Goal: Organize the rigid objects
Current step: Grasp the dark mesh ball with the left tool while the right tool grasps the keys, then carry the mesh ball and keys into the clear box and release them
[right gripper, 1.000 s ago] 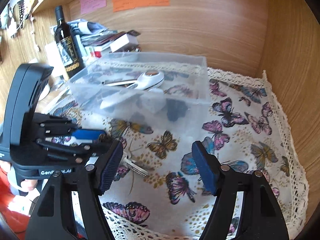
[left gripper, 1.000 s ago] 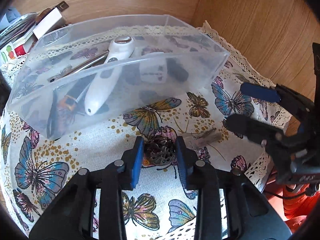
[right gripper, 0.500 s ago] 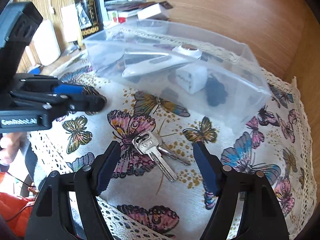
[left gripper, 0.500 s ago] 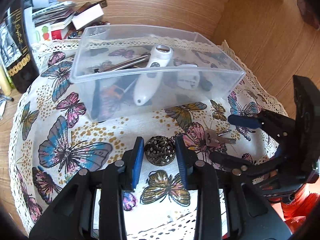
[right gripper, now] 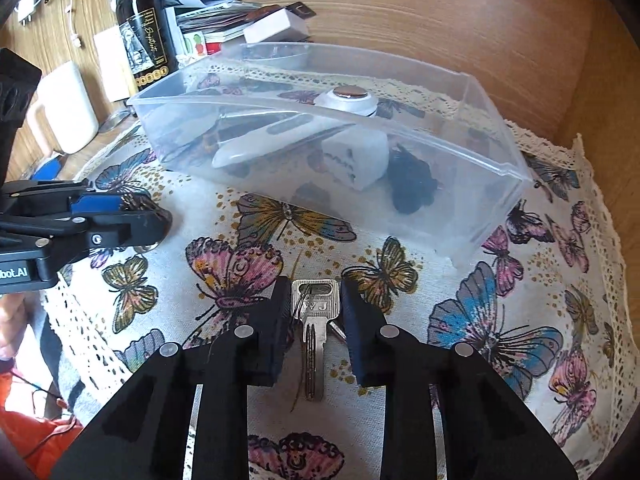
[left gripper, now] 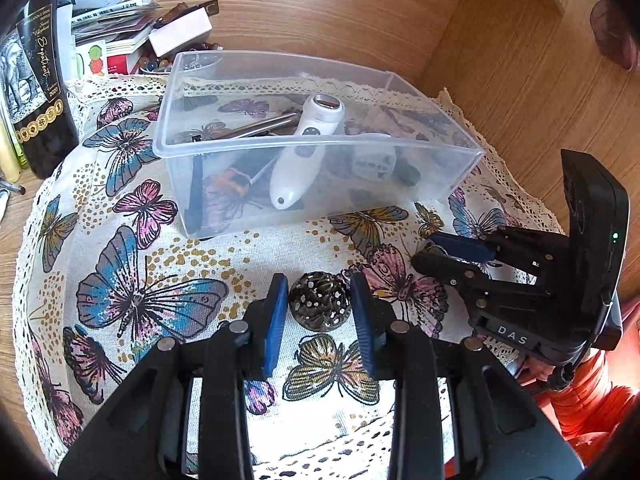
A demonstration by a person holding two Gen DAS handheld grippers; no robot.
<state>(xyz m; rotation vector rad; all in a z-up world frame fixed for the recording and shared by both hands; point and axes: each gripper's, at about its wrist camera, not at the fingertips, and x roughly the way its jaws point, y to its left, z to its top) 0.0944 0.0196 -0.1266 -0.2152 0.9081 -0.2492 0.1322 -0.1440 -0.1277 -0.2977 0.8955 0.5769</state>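
My left gripper point(left gripper: 319, 304) is shut on a dark perforated metal ball point(left gripper: 320, 301) and holds it over the butterfly cloth, in front of the clear plastic box point(left gripper: 440, 184). My right gripper point(right gripper: 315, 304) has closed around the head of a silver key point(right gripper: 315, 320) lying on the cloth; its pads point(right gripper: 354, 316) sit at the key's sides. The box point(right gripper: 480, 200) holds a white handheld device point(left gripper: 304, 152), a white die, metal tools and a dark lump. The right gripper also shows in the left wrist view point(left gripper: 444, 248), the left gripper in the right wrist view point(right gripper: 132, 216).
A dark wine bottle point(right gripper: 146, 36) and a pile of papers and boxes point(left gripper: 132, 32) stand behind the box at the left. A white mug point(right gripper: 64, 108) sits far left. Wooden walls point(left gripper: 520, 60) close the back and right. The lace-edged cloth point(right gripper: 592, 184) covers the table.
The left gripper has lifted back with the ball, away from the box. The right gripper has moved over the key and narrowed its jaws around the key's head.
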